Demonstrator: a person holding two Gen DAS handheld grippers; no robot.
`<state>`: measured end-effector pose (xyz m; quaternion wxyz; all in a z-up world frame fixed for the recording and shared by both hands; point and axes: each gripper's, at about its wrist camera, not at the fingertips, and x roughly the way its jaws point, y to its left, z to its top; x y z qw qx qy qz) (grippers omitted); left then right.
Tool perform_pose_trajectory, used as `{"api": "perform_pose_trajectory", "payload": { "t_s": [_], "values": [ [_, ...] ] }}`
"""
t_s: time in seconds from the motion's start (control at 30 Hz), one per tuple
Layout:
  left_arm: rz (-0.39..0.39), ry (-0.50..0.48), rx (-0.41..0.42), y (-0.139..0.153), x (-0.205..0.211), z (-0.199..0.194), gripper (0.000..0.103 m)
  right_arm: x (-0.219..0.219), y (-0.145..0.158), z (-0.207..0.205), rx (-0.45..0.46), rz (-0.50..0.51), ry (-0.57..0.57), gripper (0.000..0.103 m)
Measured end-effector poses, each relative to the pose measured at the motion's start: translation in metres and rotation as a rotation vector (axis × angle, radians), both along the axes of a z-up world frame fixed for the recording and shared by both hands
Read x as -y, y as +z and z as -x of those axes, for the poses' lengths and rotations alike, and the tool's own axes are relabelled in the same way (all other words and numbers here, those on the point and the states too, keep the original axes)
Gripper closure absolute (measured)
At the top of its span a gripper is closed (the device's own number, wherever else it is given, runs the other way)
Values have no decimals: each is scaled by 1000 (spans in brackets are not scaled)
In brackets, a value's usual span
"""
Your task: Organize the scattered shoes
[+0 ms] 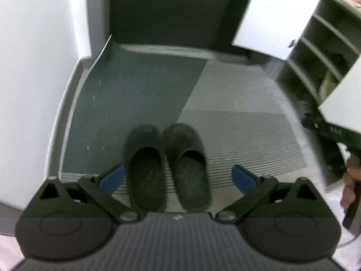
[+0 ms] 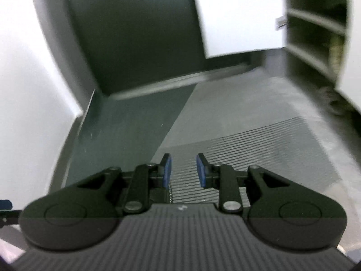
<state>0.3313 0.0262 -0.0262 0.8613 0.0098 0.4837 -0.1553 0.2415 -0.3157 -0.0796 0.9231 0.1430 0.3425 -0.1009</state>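
Two dark slippers, a left one (image 1: pixel 144 169) and a right one (image 1: pixel 188 169), lie side by side on a striped grey mat (image 1: pixel 259 144), toes pointing away from me. My left gripper (image 1: pixel 177 177) hovers over their heels, open wide, its blue pads (image 1: pixel 112 176) outside the pair on either side and touching neither. A person's hand (image 1: pixel 352 180) holds my right gripper (image 1: pixel 325 126) at the right, near the shoe cabinet. In the right wrist view, the right gripper (image 2: pixel 183 171) is open by a narrow gap above the mat (image 2: pixel 259 158), with nothing between its pads.
An open shoe cabinet (image 1: pixel 315 52) with several shelves stands at the right, some shoes blurred inside it. Its white door (image 1: pixel 270 15) hangs open. A dark door (image 1: pixel 171 9) closes the far end, with a white wall (image 1: pixel 33 67) on the left. Something dark and blurred (image 2: pixel 334 99) lies by the cabinet's foot.
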Motion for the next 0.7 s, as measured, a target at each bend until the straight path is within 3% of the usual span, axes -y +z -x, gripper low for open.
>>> {"api": "perform_pose_trajectory", "payload": {
  "t_s": [0.1,0.17,0.23,0.33,0.47,0.57,0.7],
  "values": [
    [0,-26,60,86,7,13,1,5,74,44,14,5,-99,73],
    [8,-60,132,144,12,26,1,4,137,79,-25,-21,-159,73],
    [-25,-81,186,196,20,36,1,2,181,103,-67,-42,-201,73],
    [-41,-141,231,287,34,54,1,-6,268,151,-134,-73,-278,74],
    [-34,-247,257,352,66,79,1,-2,365,212,-141,-150,-413,74],
    [-28,-327,276,398,91,97,1,7,416,245,-145,-141,-454,74],
    [-19,-435,300,459,125,121,1,33,450,273,-120,-110,-410,74]
  ]
}}
